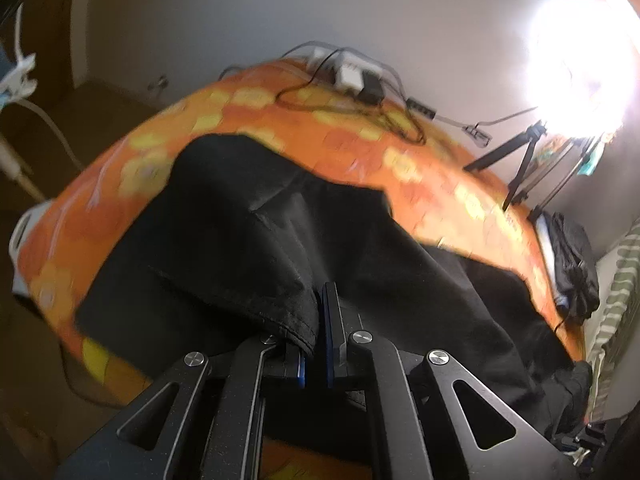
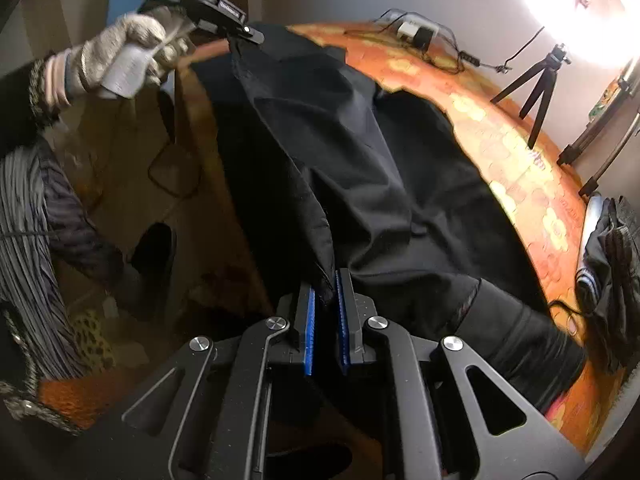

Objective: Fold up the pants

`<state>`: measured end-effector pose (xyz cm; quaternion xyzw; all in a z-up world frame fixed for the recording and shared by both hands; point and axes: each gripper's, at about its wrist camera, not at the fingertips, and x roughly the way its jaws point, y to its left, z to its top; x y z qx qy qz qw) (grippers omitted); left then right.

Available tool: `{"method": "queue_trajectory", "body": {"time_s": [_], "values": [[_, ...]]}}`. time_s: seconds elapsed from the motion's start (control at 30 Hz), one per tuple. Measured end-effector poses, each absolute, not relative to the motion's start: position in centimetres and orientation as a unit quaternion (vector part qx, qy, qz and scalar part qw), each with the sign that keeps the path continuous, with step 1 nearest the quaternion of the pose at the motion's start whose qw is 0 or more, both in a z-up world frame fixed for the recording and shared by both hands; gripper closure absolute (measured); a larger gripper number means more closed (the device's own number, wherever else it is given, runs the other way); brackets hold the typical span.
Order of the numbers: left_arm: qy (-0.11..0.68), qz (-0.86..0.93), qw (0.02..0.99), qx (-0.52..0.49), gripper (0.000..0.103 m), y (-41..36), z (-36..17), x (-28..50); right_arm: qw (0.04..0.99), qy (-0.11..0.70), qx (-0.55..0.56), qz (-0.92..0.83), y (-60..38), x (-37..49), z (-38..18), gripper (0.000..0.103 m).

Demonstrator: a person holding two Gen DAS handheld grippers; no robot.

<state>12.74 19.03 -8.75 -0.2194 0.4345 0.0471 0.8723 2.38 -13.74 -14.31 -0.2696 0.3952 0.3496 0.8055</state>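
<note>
The left gripper [image 1: 318, 320] has its blue-padded fingers [image 1: 329, 312] pinched together on a hemmed edge of the black pants [image 1: 248, 240], the fold of cloth hanging over the left-hand finger. In the right wrist view the right gripper [image 2: 326, 292] is likewise clamped on a bunched edge of the same pants [image 2: 360, 168], the dark fabric caught between its ribbed blue pads [image 2: 310, 320]. That view also shows the left gripper [image 2: 240, 32] at the far corner of the garment, carried by a hand in a grey knit glove [image 2: 120, 52], with the cloth stretched from it. The pants lie spread across a surface covered with an orange flowered cloth [image 1: 224, 112], one part lifted by both grips and the rest lying flat toward the right. Beyond the pants, near the far edge of the orange cover, sit a white power adapter with tangled black cables [image 1: 352, 80]. To the right stands a small black tripod [image 1: 516, 160] beneath a glaring ring light [image 1: 580, 68]. A dark folded garment [image 2: 612, 272] lies at the right end of the cover. The left wrist view is blurred.
</note>
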Motion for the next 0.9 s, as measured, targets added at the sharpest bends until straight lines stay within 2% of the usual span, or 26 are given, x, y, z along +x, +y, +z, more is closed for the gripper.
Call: {"method": "queue_trajectory", "body": {"time_s": [0.37, 0.4, 0.47, 0.53, 0.6, 0.7, 0.9], "values": [[0.443, 0.044, 0.88, -0.166, 0.098, 18.1, -10.1, 10.4, 0.805, 0.424, -0.266, 0.32, -14.3, 2.1, -15.8, 0.089], [0.442, 0.044, 0.881, -0.163, 0.098, 18.3, -10.1, 10.2, 0.806, 0.428, -0.255, 0.319, -14.9, 2.0, -15.7, 0.081], [0.441, 0.044, 0.882, -0.163, 0.098, 18.5, -10.2, 9.9, 0.809, 0.436, -0.231, 0.32, -16.0, 1.7, -15.2, 0.072], [0.44, 0.044, 0.881, -0.165, 0.098, 18.6, -10.2, 9.8, 0.82, 0.432, -0.195, 0.321, -17.6, 1.2, -14.2, 0.059], [0.439, 0.045, 0.883, -0.162, 0.098, 18.6, -10.2, 9.8, 0.839, 0.417, -0.15, 0.316, -19.8, 0.7, -12.6, 0.044], [0.44, 0.046, 0.882, -0.163, 0.098, 18.6, -10.4, 9.7, 0.871, 0.389, -0.066, 0.294, -24.1, 1.0, -10.2, 0.037], [0.445, 0.05, 0.877, -0.174, 0.098, 18.7, -10.8, 9.6, 0.909, 0.359, 0.032, 0.208, -29.5, 5.0, -7.7, 0.037]]}}
